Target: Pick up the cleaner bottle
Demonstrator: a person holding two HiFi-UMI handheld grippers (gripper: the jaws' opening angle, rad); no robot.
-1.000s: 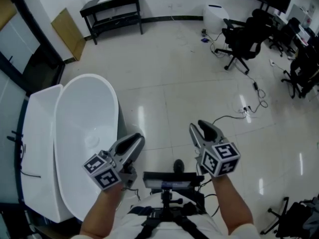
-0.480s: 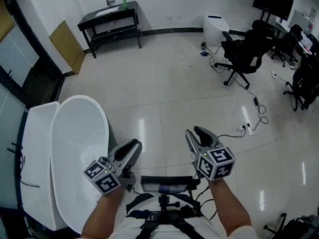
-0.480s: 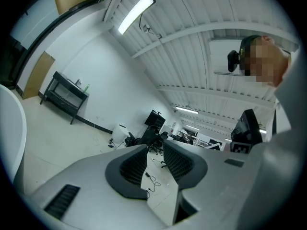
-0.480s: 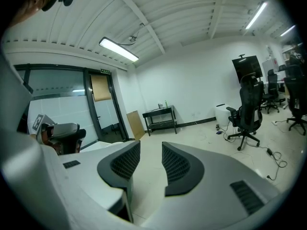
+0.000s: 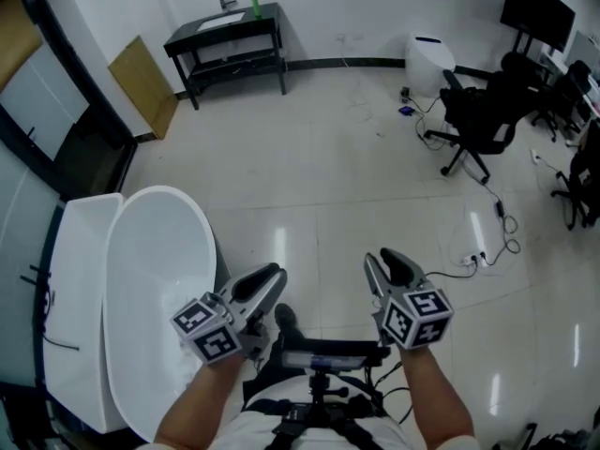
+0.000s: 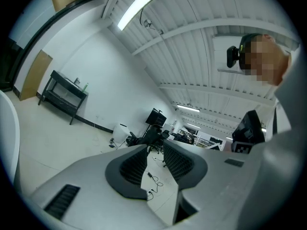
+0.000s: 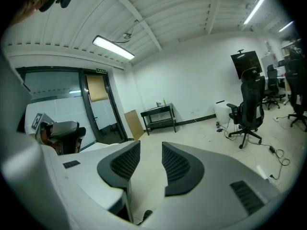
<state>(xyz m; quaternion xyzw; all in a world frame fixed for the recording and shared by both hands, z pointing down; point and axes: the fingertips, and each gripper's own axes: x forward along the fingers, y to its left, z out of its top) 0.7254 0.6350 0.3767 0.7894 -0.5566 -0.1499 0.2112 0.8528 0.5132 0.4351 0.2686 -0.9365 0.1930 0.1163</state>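
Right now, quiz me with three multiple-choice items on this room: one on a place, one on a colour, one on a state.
1. The green bottle stands: A on the black table; B on the floor; C on a chair.
2. The tub is: A black; B white; C green.
3. The right gripper has its jaws: A shut on the bottle; B pressed together; C apart, empty.
Answers: 1 A, it tops the table by the far wall; 2 B, its shell shows white; 3 C, only a gap shows between its pads.

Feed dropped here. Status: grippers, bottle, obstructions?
Left gripper and right gripper open, empty. Green bottle on far black table. Only floor between; white tub off left.
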